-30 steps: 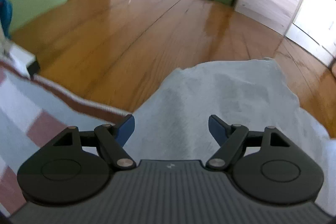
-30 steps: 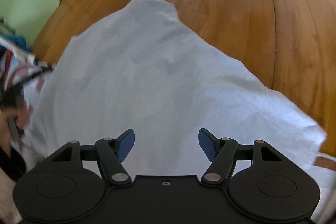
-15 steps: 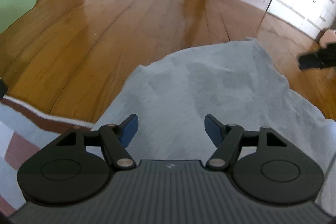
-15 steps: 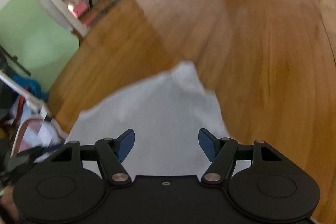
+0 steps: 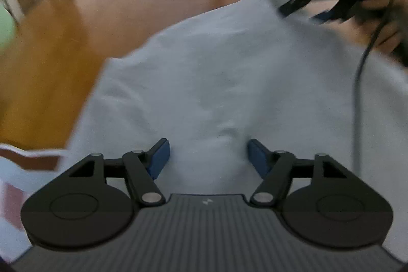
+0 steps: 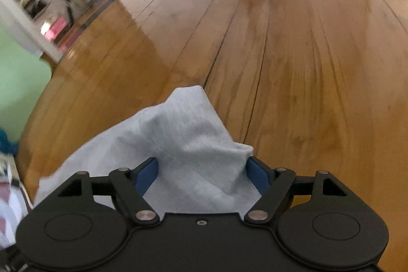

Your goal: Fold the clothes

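Right wrist: grey garment corner pointing floorward

A glossy wooden plank floor carries a pale grey garment, spread across the boards and filling the left wrist view from centre toward 3 o'clock. At 8 o'clock of that view, a striped cloth with a brown-red edge lies just beside the garment on the boards.
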